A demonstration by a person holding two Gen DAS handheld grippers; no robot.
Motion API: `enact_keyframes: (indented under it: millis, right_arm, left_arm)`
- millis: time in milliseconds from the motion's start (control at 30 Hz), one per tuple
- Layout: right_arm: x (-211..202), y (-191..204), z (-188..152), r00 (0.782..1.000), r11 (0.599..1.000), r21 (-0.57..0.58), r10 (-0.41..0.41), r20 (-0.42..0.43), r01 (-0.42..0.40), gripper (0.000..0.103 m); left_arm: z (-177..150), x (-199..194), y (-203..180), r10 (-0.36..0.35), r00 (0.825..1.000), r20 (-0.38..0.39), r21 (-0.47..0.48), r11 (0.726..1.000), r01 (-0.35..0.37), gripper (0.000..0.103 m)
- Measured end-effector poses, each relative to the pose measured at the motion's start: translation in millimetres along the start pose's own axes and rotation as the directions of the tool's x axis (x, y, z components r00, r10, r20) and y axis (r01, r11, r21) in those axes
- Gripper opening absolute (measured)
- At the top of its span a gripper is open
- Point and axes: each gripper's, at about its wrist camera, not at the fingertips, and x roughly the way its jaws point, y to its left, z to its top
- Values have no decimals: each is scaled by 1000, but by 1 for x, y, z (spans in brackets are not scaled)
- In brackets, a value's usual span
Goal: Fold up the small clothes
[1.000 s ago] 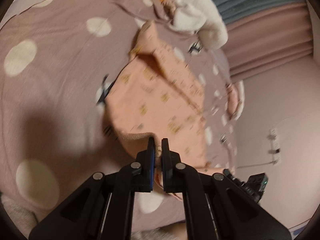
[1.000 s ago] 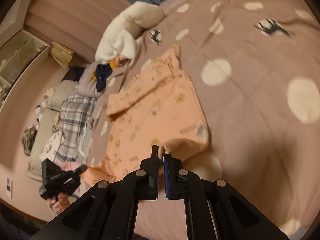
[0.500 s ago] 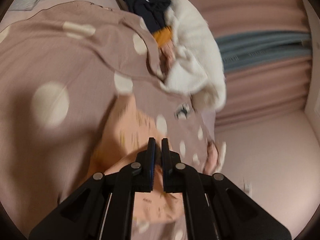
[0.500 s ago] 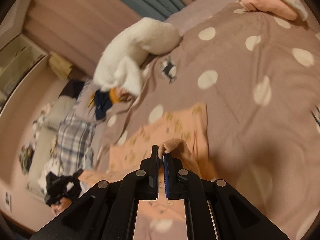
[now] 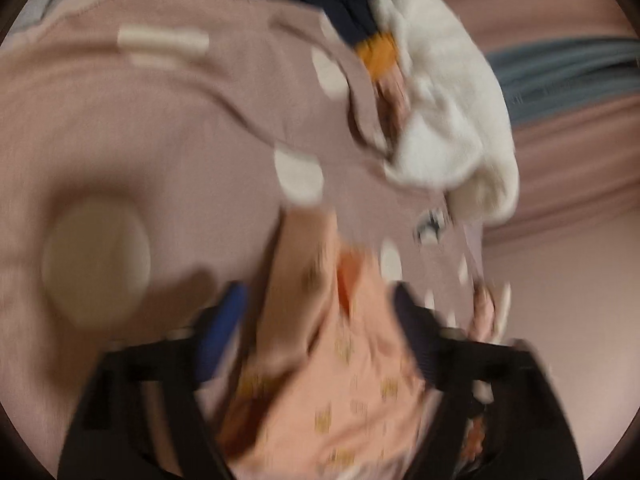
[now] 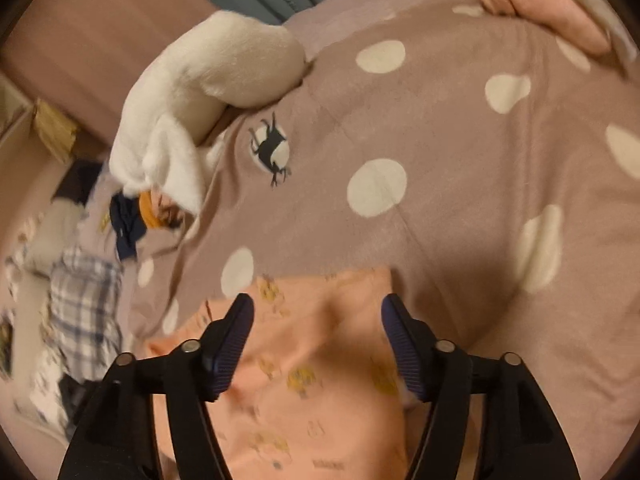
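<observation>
Right wrist view: right gripper [image 6: 316, 340] now spread wide, peach shirt [image 6: 320, 384] dropped onto dotted blanket [image 6: 440, 160]. Left gripper [image 5: 316, 336] likewise opened, nothing pinched anymore. Fold probably laid; smoothing likely needed.

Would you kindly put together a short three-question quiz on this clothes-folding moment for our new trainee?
1. True or false: the right gripper is shut on the peach garment.
2. Multiple choice: what lies at the far edge of the spotted bedspread, beyond the reindeer print? A) a white plush blanket B) a laptop C) a shoe box
3. Fill in: in the left wrist view, the left gripper has its jaws ____, with the peach garment between them.

Key: 1 false; 2 A; 3 open
</observation>
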Motion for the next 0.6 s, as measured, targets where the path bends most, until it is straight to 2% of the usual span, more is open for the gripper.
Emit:
enact_keyframes:
  millis: [33,100,167,233,367,500,600]
  right_arm:
    - [-3,0,-3,1000,1000,-18,-14,-21,13,74]
    - [-10,-5,-14,997,998,-39,-45,-66,42,75]
    - [-13,-12,-25,994,998,-36,-62,-94,58,75]
    - [-19,-25,-48,987,998,-8,-66,-147,66,75]
    - [-16,-48,-88,970,994,106,51,-238,-26,76]
    - [-9,-58,-129,940,967,214,196,-279,-137,76]
    - [2,-55,-134,931,941,276,265,-250,-193,76]
  left_arm:
    - [-8,1,2,9,999,-48,17,1000,-8,94]
    - [-24,1,6,65,990,-123,70,996,-57,94]
    - [-41,-3,13,141,981,-133,120,985,-126,94]
    - [-59,-9,21,160,976,-149,132,981,-141,94]
    - [-89,-14,39,47,974,-223,63,997,-33,95]
    - [-109,-12,34,3,981,-193,54,999,8,95]
    - [-111,-3,30,-62,980,-191,-16,998,60,95]
